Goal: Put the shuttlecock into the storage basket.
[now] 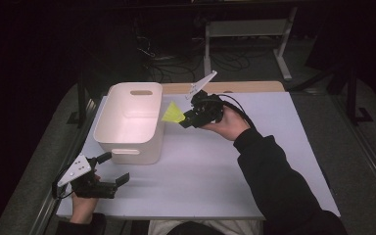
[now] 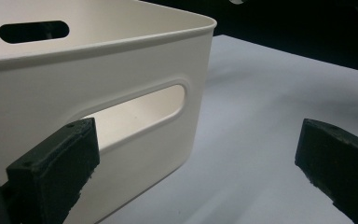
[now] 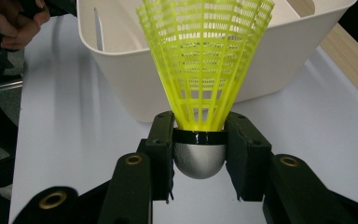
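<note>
A yellow plastic shuttlecock (image 3: 205, 70) with a silver-grey cap is clamped by its cap in my right gripper (image 3: 199, 154). In the high view that right gripper (image 1: 186, 119) is held in the air beside the right rim of a white plastic bin (image 1: 129, 122), and the shuttlecock (image 1: 173, 113) has its skirt pointing toward the bin. My left gripper (image 1: 117, 169) rests low at the table's front left, just before the bin's near wall, with its jaws wide apart and nothing between them. The left gripper view has the bin's handle slot (image 2: 140, 109) right in front.
The bin (image 3: 279, 51) looks empty inside. A white table top (image 1: 274, 142) spreads to the right and front of it, with a wooden strip (image 1: 254, 86) along its far edge. Cables and a metal frame (image 1: 247, 29) lie on the dark floor beyond.
</note>
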### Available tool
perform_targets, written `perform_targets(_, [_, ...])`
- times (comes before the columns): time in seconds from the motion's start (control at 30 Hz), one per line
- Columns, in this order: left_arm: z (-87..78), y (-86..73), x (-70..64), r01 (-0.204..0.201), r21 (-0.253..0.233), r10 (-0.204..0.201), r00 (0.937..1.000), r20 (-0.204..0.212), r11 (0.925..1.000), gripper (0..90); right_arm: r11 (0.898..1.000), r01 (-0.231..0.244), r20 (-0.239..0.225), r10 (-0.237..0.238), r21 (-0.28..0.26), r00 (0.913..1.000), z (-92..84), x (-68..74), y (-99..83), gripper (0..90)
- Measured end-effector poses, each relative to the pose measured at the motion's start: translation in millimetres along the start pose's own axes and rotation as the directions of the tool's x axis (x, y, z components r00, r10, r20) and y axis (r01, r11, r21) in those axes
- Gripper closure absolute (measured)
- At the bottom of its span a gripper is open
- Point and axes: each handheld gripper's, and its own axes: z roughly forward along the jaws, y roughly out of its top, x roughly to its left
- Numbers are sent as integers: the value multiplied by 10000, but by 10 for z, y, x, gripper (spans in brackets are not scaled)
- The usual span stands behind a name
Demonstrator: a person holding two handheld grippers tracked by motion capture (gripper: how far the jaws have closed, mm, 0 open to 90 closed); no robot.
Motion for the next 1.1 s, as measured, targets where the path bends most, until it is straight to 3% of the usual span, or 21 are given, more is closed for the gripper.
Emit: perform_targets(1.1, [-2,0,0,-10,1,10,10000,13,10000,0,9983,540,-175,-544,-205,9984,30,69,394,631])
